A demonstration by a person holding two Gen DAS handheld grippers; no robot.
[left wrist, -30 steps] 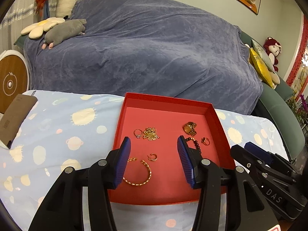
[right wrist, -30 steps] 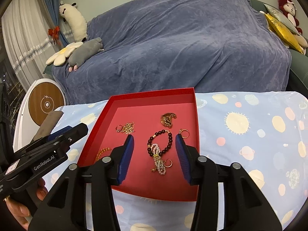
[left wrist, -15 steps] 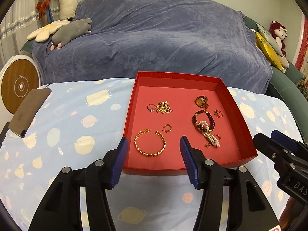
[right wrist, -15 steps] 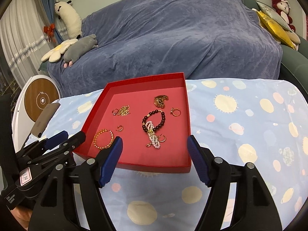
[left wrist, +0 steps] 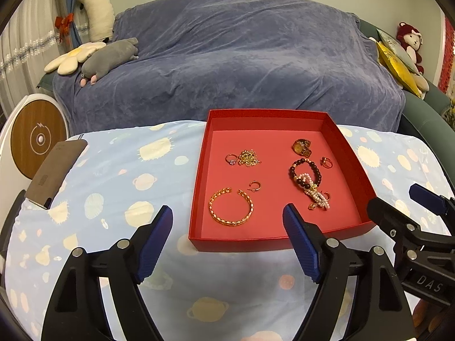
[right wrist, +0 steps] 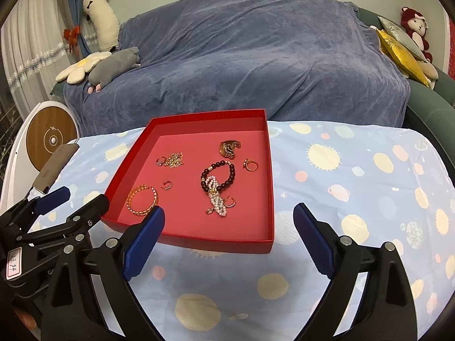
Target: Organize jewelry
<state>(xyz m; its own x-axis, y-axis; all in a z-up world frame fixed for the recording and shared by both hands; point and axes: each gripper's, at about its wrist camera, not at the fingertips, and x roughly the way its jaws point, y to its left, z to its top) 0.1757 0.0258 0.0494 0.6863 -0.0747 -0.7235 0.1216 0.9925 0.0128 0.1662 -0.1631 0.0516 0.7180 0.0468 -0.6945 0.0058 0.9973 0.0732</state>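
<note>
Now both are spread wide and empty: left hand-held gripper and right hand-held gripper hover off the worktop's near edge. Just beyond, the red tray holds everything — gold bangle, bead bracelet, rings, chain — probably gathered for safekeeping.

The desk is covered with a pale blue cloth printed with suns and planets. A red tray sits directly on the cloth. Well to the left of the tray, a brown flat card overhangs the cloth's edge
</note>
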